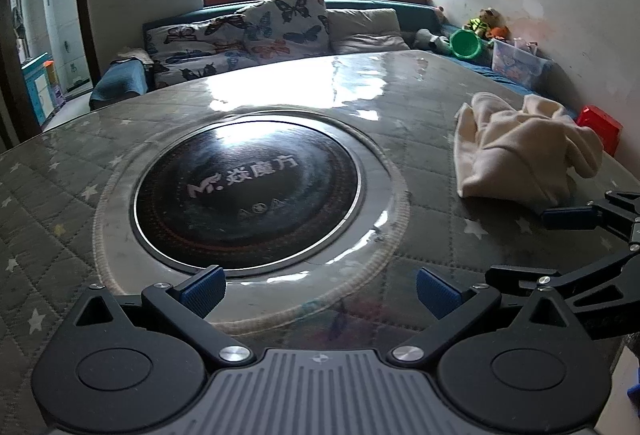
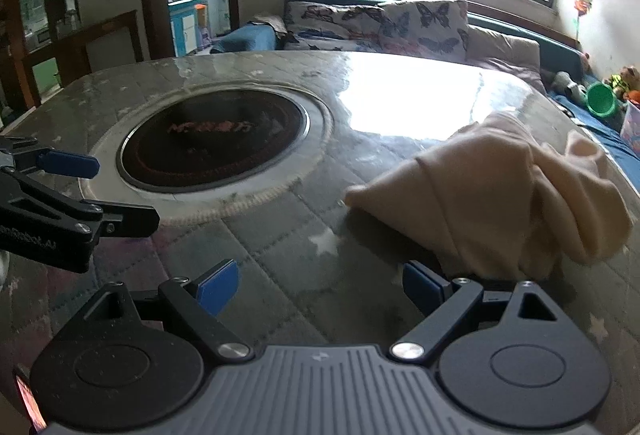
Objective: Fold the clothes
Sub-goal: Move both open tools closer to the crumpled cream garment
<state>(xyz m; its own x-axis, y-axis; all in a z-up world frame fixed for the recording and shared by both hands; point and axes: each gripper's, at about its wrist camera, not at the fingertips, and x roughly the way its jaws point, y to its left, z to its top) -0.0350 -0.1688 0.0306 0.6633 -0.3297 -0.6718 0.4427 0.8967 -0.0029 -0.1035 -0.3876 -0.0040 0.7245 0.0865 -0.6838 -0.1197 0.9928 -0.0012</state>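
Cream garment (image 2: pixel 500 195) crumpled on table (image 2: pixel 280 235), near spread right gripper (image 2: pixel 320 289) fingers.

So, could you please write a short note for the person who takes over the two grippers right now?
Left gripper: open, empty, above the table near the round black cooktop.
Right gripper: open, empty, just short of the near edge of the cream garment; I cannot tell if one pad touches it.
The garment lies crumpled in a heap on the quilted table cover, to the right of the cooktop.
Done: nothing yet; no fold is visible.
Left: probably spread the garment flat first, then fold it.
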